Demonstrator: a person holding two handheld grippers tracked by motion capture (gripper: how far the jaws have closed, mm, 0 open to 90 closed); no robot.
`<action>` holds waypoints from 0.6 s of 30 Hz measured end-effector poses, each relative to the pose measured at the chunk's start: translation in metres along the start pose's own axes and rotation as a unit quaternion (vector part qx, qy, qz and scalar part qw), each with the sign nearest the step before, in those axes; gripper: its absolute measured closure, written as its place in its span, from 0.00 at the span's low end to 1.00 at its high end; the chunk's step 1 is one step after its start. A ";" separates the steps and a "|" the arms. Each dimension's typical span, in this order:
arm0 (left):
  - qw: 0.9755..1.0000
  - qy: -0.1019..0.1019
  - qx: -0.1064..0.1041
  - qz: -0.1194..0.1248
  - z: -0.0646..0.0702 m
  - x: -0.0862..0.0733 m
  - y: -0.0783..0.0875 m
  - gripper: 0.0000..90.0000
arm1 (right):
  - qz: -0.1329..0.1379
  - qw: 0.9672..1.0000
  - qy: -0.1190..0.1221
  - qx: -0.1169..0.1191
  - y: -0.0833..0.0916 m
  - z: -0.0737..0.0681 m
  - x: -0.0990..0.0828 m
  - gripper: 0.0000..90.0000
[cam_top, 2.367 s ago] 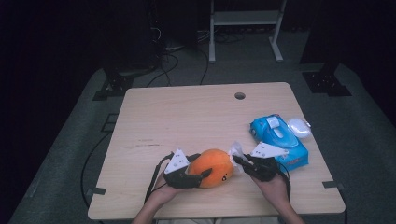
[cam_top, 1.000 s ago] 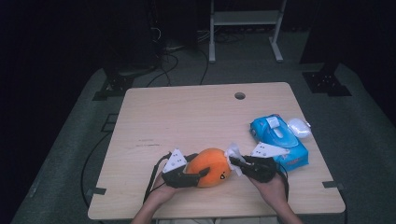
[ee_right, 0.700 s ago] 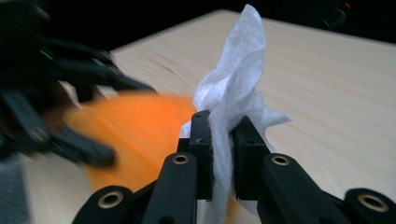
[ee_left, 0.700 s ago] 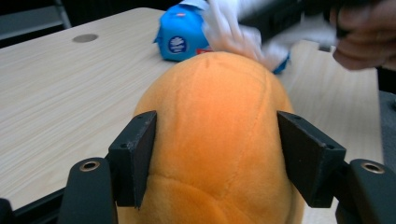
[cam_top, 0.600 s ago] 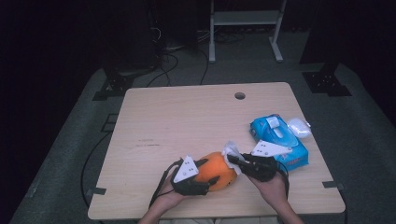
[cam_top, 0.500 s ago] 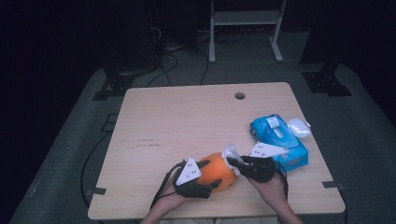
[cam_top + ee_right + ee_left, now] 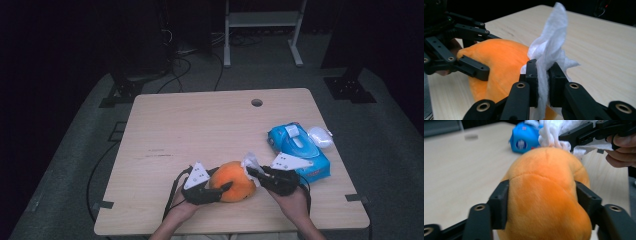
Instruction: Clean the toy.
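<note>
Right now the orange plush sits at the near edge of the table, caught between the two tools. The left gripper has it squarely between its jaws: the black pads press into both flanks of the soft body, and the jaws have just been closing on it. The right gripper comes in from the other side, its jaws pinched nearly together on a white wipe, which stands up crumpled above the pads and touches the plush's top on the side away from the left gripper. The plush is a rounded, egg-like lump of short, fuzzy fabric, bright orange, with a faint seam across its back where the pile bulges between the pads. The wipe looks thin, fibrous and wrinkled, folded into a loose fan. Both grippers are hard black plastic with bolted linkages, each carrying a grey three-cornered plate. Just beside the right hand lies a glossy blue wipe pack with a white flap lid, and a small white oval thing rests against its far side. The tabletop is pale wood grain, smooth and matt.
</note>
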State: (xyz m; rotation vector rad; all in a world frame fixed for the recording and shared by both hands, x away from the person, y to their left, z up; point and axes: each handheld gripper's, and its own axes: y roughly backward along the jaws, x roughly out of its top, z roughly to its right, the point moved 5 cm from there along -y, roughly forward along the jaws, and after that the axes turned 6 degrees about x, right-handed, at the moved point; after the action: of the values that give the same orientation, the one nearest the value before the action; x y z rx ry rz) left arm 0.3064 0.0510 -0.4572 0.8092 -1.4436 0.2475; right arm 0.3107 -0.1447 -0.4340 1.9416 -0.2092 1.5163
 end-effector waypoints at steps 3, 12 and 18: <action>0.997 -0.070 0.019 0.023 -0.005 -0.001 -0.005 0.47 | 0.010 1.000 0.002 0.002 0.001 -0.001 0.003 0.89; 0.998 0.055 -0.013 -0.013 -0.021 -0.013 0.001 0.12 | -0.013 1.000 -0.001 0.010 -0.009 0.001 -0.005 0.89; 0.997 0.070 -0.025 -0.038 -0.020 -0.017 0.007 0.26 | -0.022 0.999 0.021 0.020 -0.012 -0.019 -0.005 0.89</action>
State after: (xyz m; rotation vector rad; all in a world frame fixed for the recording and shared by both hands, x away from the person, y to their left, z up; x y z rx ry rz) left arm 0.3153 0.0742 -0.4696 0.7891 -1.2810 0.2045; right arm 0.2996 -0.1256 -0.4412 1.9299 -0.1188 1.5427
